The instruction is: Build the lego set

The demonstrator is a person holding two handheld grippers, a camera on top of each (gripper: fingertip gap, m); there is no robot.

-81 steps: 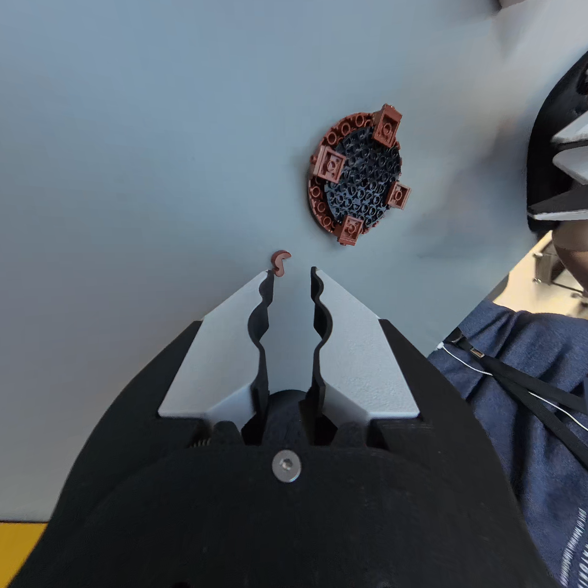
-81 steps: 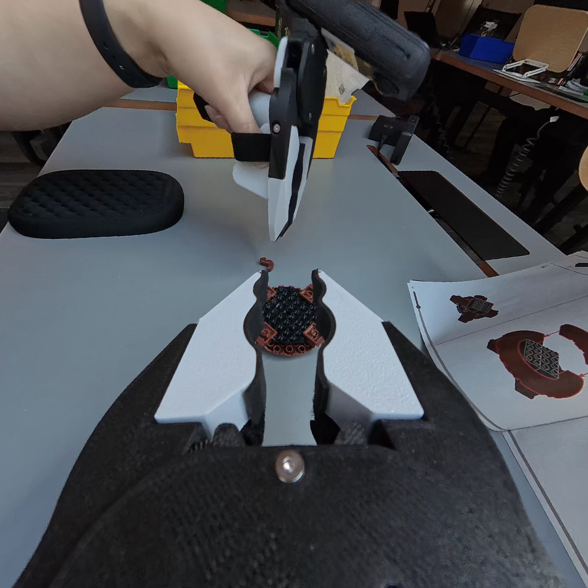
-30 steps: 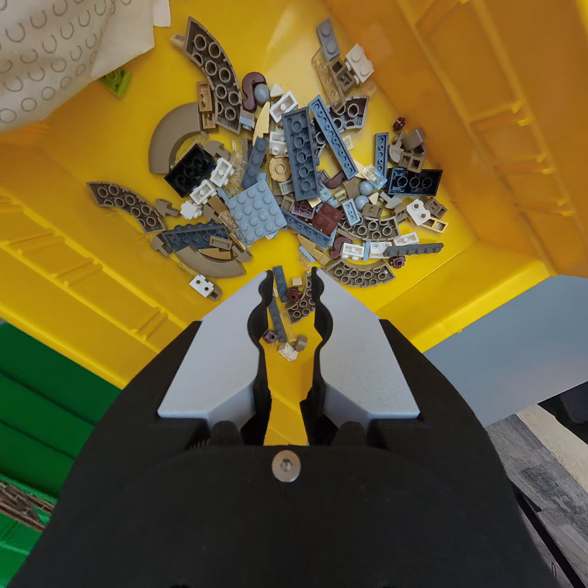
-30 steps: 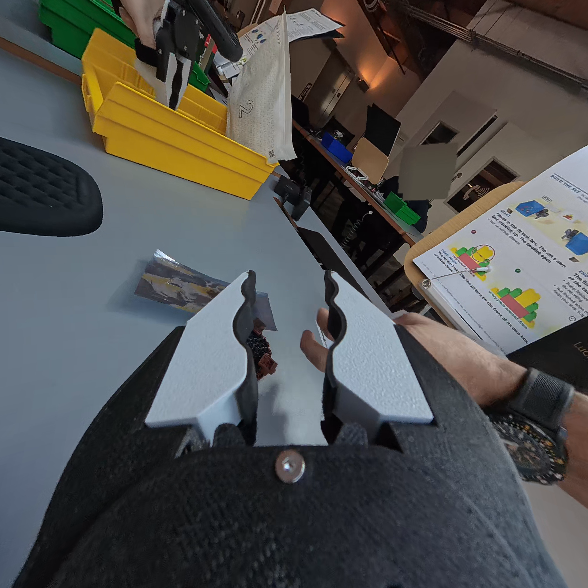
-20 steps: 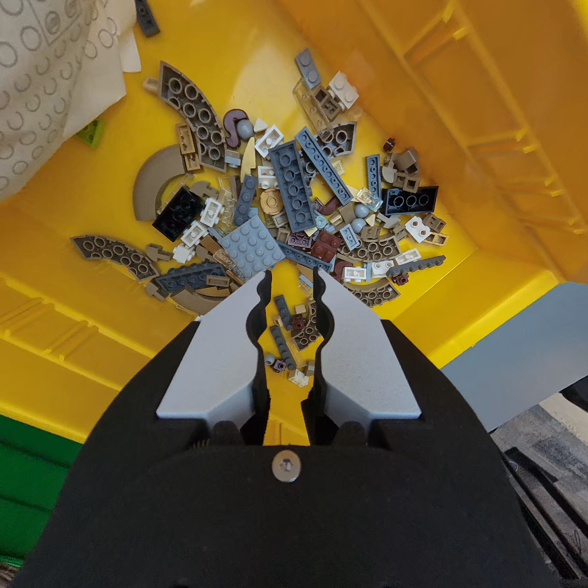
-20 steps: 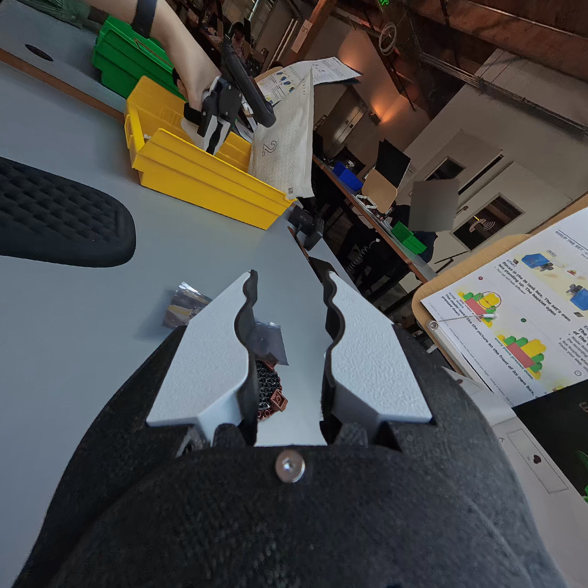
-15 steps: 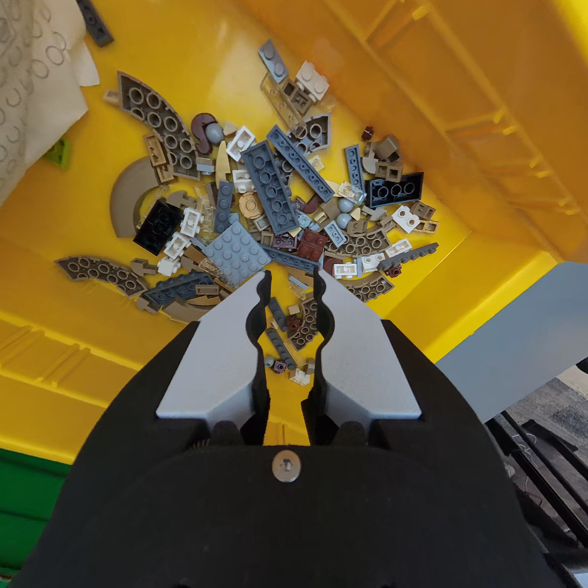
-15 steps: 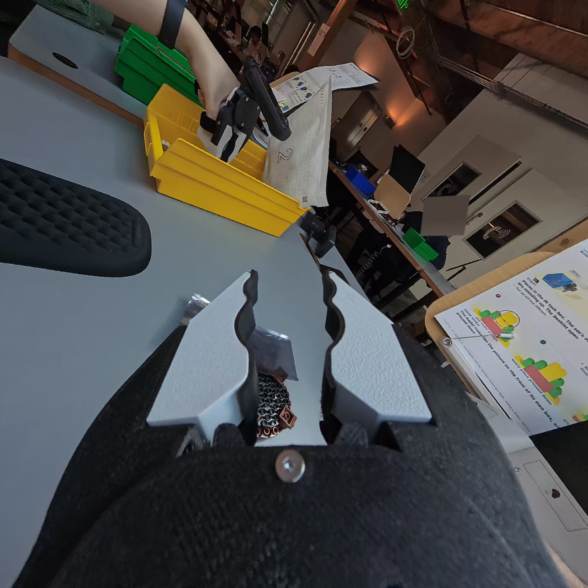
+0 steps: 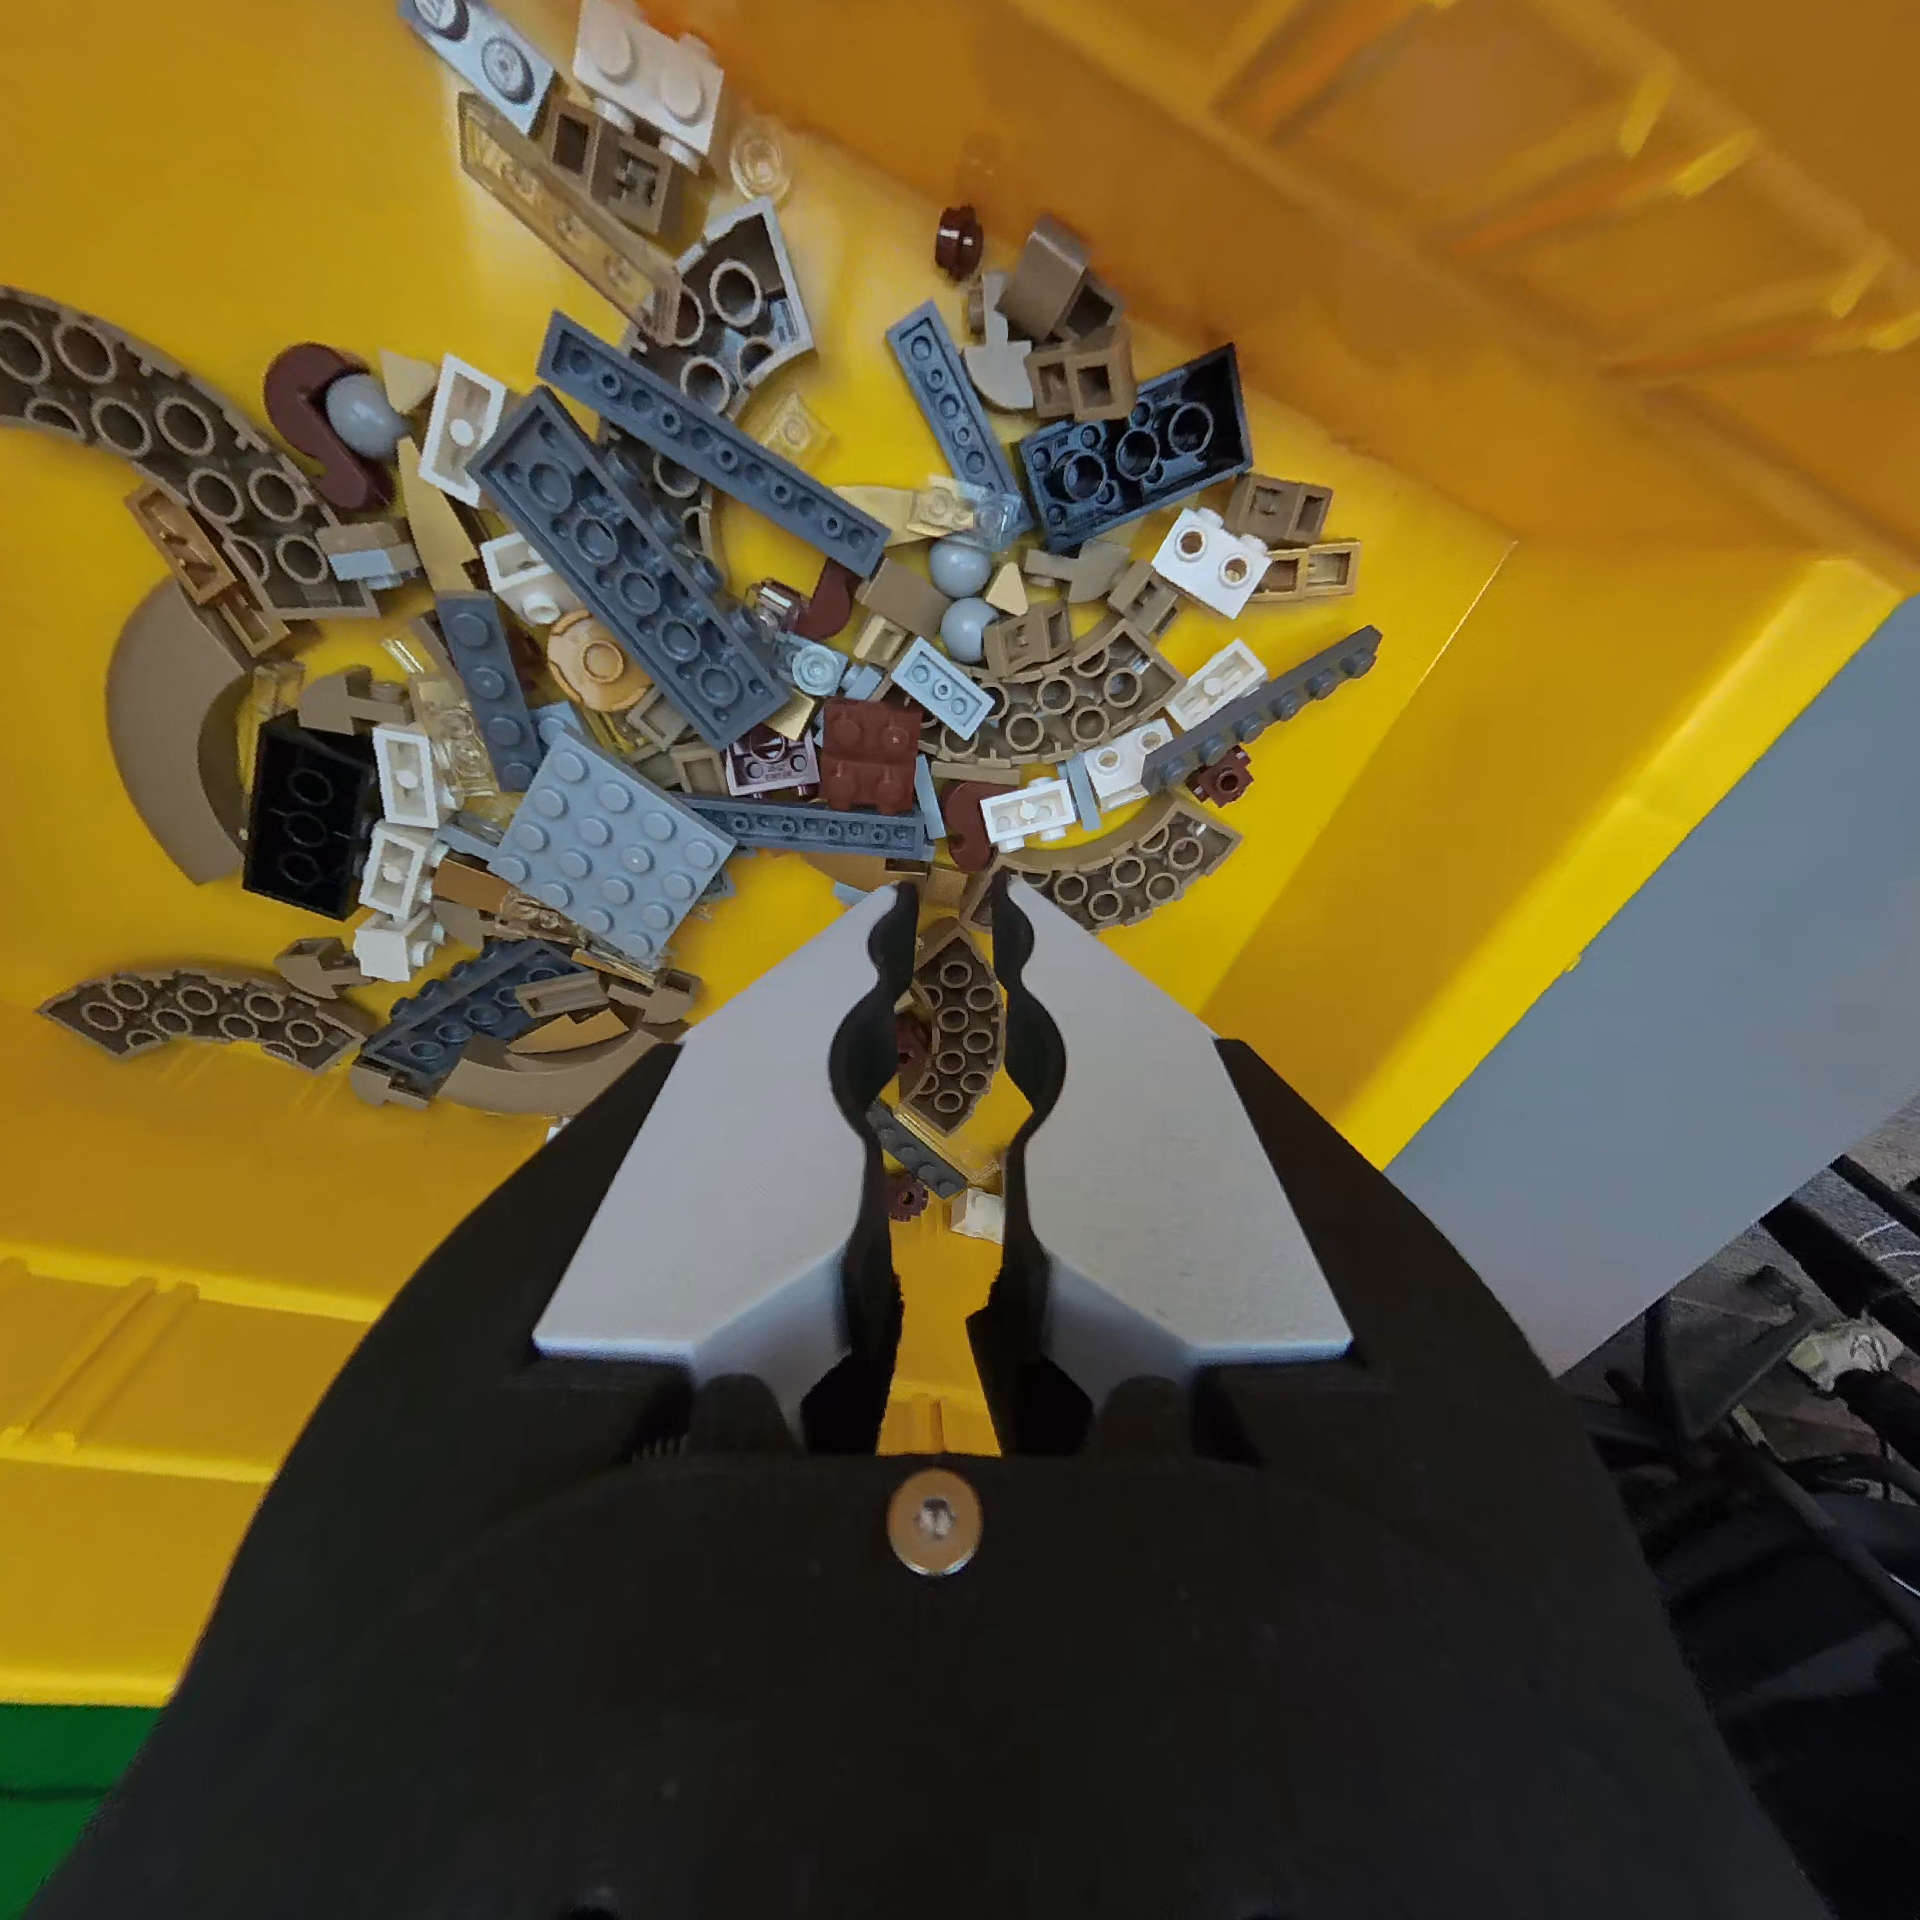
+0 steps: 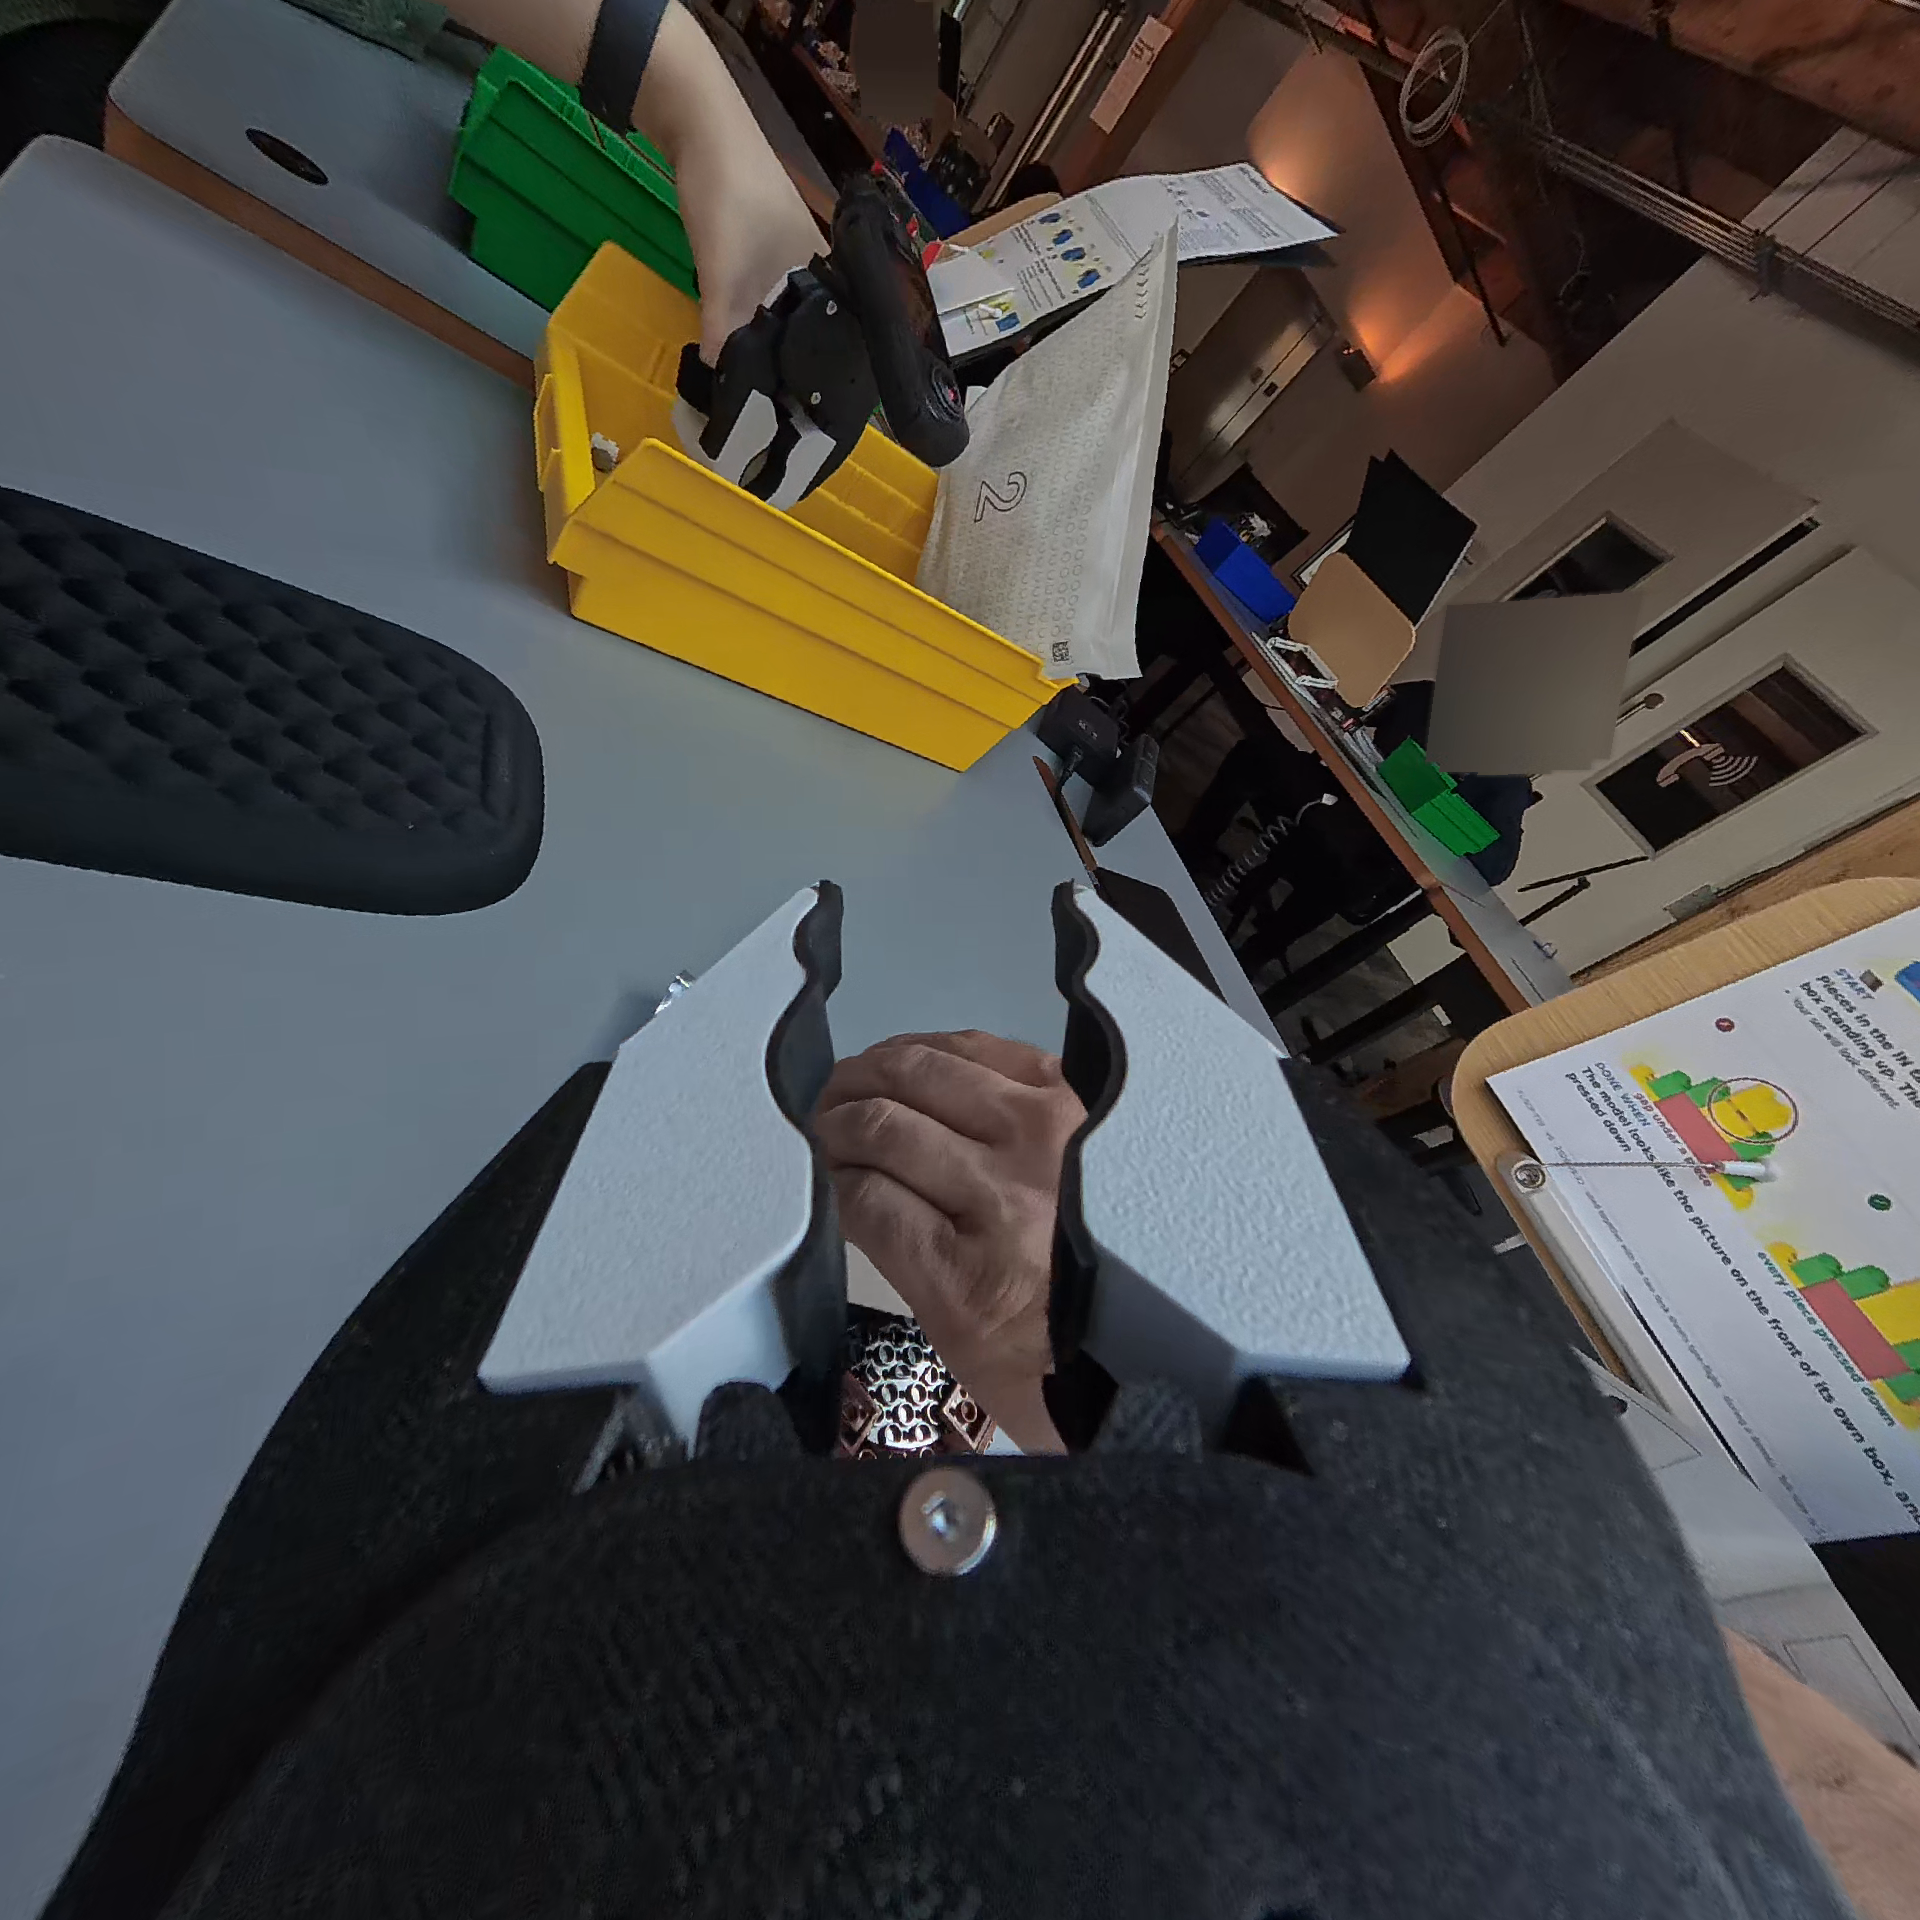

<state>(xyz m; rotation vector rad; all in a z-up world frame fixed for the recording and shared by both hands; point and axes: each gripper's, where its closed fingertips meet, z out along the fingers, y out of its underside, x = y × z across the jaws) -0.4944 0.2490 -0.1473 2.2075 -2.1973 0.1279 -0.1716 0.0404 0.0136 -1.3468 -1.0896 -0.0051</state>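
My right claw (image 10: 940, 899) hangs tilted above the grey table (image 10: 312, 1039), its fingers wide apart and holding nothing. Nearest, low between them, sits the round build (image 10: 899, 1392) of dark studs with brown corner bricks, and a hand (image 10: 951, 1164) lies just beyond it, touching or nearly so; I cannot tell which. A black pad (image 10: 239, 707) rests on the table to the left, and a printed sheet (image 10: 1745, 1226) leans on a board to the right.

Farther off, my left claw (image 9: 945, 894) points down into the yellow bin (image 9: 1351, 935), fingers a narrow gap apart, gripping nothing. A tan curved plate (image 9: 961, 1029) shows between them, lying on the bin floor. Just past the tips lies the loose heap: a brown hook piece (image 9: 971, 821), a brown square plate (image 9: 871, 753), a grey studded plate (image 9: 608, 842), long dark grey plates (image 9: 623, 566) and a black brick (image 9: 1138, 452) toward the far wall. From the right wrist view, a white bag (image 10: 1049, 499) stands at the bin's right end, with green bins (image 10: 551, 197) beyond.
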